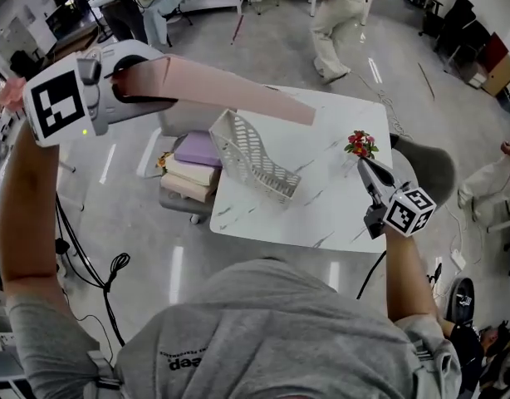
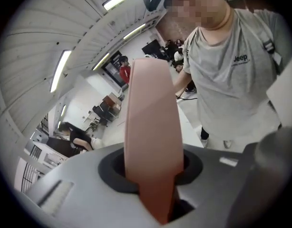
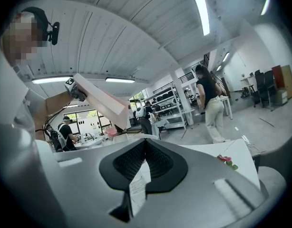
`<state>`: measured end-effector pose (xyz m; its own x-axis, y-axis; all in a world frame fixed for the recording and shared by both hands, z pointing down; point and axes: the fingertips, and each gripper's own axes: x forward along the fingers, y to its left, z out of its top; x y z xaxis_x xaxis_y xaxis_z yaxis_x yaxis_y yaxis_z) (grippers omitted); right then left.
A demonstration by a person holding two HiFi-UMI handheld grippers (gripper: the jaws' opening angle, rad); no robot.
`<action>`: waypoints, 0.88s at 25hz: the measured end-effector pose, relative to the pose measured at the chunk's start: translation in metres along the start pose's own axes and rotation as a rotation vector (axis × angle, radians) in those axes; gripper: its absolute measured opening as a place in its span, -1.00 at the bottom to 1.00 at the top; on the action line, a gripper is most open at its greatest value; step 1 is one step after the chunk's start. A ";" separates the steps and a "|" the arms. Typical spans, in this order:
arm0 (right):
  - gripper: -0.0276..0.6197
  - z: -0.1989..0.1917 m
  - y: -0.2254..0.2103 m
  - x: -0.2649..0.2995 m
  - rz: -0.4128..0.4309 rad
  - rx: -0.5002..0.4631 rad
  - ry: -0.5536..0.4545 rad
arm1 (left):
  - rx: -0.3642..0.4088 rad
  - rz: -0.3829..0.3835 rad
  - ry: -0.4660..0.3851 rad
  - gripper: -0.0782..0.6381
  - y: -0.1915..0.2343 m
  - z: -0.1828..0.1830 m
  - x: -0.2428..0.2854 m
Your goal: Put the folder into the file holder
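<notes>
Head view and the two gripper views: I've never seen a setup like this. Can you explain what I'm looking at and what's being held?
There is no robot here: a person holds a tool in each hand. The head view comes from a camera on the person's head, looking down. Each gripper view comes from a camera riding on that tool, looking along its jaws. The left hand-held gripper is clamped on one end of a pink folder, held up over the white table. The right hand-held gripper is shut and holds nothing. On the table sit a white mesh file holder and a small bunch of red flowers.
</notes>
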<state>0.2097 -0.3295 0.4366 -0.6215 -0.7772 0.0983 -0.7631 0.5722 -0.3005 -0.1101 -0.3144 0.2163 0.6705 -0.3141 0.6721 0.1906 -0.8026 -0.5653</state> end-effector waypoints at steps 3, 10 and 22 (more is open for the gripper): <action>-0.90 -0.006 -0.012 -0.003 -0.006 0.005 0.001 | -0.008 -0.054 -0.004 -0.26 -0.003 0.001 0.022; -0.90 0.003 -0.005 -0.013 -0.028 0.018 0.000 | -0.003 -0.166 -0.004 -0.26 -0.014 -0.002 0.037; -0.90 0.003 -0.006 -0.015 -0.022 0.031 -0.021 | 0.080 -0.343 0.154 -0.26 -0.033 -0.025 0.096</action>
<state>0.2240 -0.3222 0.4343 -0.6005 -0.7951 0.0850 -0.7703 0.5467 -0.3282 -0.0701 -0.3303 0.3111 0.4434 -0.1115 0.8894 0.4444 -0.8344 -0.3261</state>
